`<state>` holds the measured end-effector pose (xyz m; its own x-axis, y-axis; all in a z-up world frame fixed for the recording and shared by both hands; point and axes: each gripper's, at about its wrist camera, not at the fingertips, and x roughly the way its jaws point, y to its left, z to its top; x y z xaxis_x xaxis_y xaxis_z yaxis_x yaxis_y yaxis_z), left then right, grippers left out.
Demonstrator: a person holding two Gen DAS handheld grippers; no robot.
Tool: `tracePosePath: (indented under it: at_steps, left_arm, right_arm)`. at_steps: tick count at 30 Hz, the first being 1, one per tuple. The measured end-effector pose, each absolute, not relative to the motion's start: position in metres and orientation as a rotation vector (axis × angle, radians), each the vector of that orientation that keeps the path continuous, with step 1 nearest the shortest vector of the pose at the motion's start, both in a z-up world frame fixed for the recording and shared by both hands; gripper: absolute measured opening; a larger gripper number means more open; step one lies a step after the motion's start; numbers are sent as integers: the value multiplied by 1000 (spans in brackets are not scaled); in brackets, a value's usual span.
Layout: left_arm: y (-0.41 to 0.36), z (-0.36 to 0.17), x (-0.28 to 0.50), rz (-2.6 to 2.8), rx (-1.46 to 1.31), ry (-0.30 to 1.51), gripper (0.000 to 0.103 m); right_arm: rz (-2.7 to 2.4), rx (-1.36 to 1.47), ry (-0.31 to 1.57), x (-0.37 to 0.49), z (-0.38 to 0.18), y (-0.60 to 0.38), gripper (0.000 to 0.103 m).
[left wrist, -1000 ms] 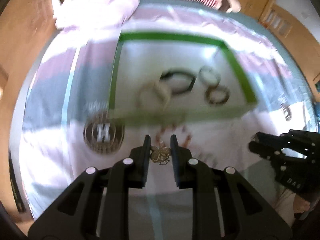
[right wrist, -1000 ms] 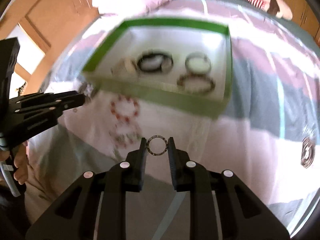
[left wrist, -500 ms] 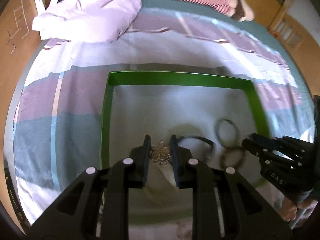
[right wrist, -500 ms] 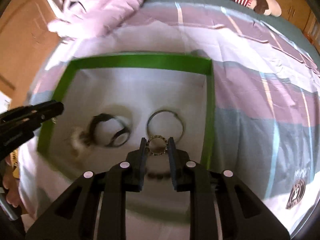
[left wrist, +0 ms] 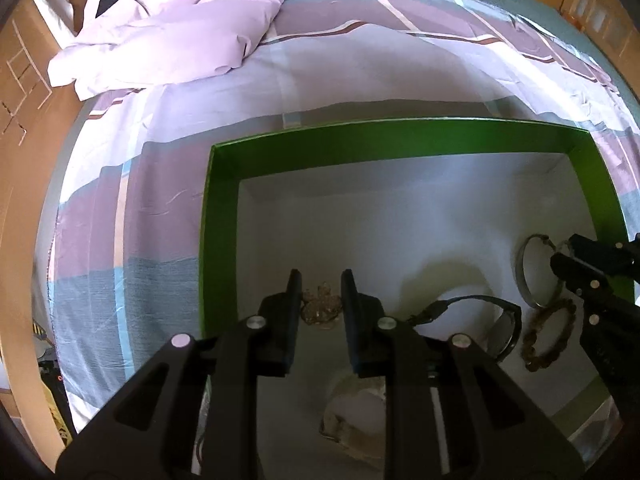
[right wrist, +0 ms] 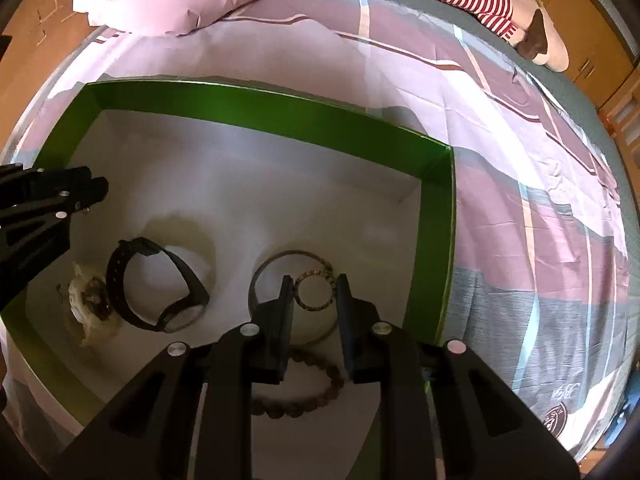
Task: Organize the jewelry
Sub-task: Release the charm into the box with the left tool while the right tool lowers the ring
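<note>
Both grippers hang over the green-walled box [right wrist: 248, 118] on the bed, so each piece can drop onto its white floor. The left gripper [left wrist: 320, 286] has its jaws closed on a gold trinket [left wrist: 321, 309], perhaps a brooch. The right gripper [right wrist: 312, 288] pinches a small beaded ring [right wrist: 314, 289] above the thin bangle [right wrist: 264, 270], beside the black watch [right wrist: 160, 284].
</note>
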<state>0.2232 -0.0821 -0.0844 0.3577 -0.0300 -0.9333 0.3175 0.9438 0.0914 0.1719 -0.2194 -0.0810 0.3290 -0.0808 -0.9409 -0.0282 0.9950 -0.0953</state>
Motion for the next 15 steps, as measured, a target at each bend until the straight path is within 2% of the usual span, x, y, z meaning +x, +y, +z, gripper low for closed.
tracePosePath:
  at_steps: [7, 10, 13, 15]
  left_arm:
    - [-82, -82, 220, -237, 264, 1190, 26]
    - [-84, -83, 219, -245, 266, 1187, 31]
    - [-86, -83, 217, -242, 273, 1182, 36]
    - [-86, -82, 216, -239, 274, 1176, 47]
  right_arm:
    - [-45, -118, 1231, 171, -82, -217, 21]
    - [-39, -123, 1232, 171, -82, -215, 25]
    - [-40, -112, 1235, 170, -82, -215, 25]
    - [-41, -117, 1235, 169, -82, -215, 25]
